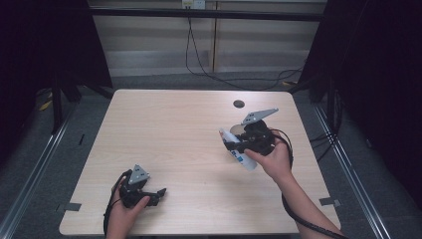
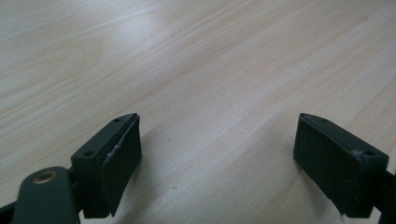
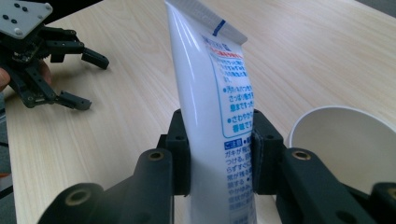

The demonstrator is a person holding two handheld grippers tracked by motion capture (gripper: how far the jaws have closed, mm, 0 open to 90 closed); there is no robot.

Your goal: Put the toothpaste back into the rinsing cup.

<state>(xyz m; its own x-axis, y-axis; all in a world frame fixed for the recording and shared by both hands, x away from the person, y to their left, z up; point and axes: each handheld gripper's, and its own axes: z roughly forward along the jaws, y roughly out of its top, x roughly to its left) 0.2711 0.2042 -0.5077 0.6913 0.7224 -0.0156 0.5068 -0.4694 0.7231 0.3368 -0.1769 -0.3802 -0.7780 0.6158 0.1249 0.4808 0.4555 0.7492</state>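
Currently right gripper [image 3: 219, 154] fingers clamp white tube [image 3: 210, 93] mid-body, above counter [image 1: 174, 139] beside paper cup [image 3: 345, 140]. Tube probably light, soft, slick; hold mid-body. Left gripper [image 2: 217, 158] wide open, empty.

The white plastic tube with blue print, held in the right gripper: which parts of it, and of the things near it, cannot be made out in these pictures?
- White plastic tube, right gripper view: its lower end is cut off by the bottom edge; the print is too small to read.
- White paper cup, right gripper view: cut off by the right edge; high view: mostly hidden behind the right gripper.
- Left gripper, high view: partly covered by the hand.
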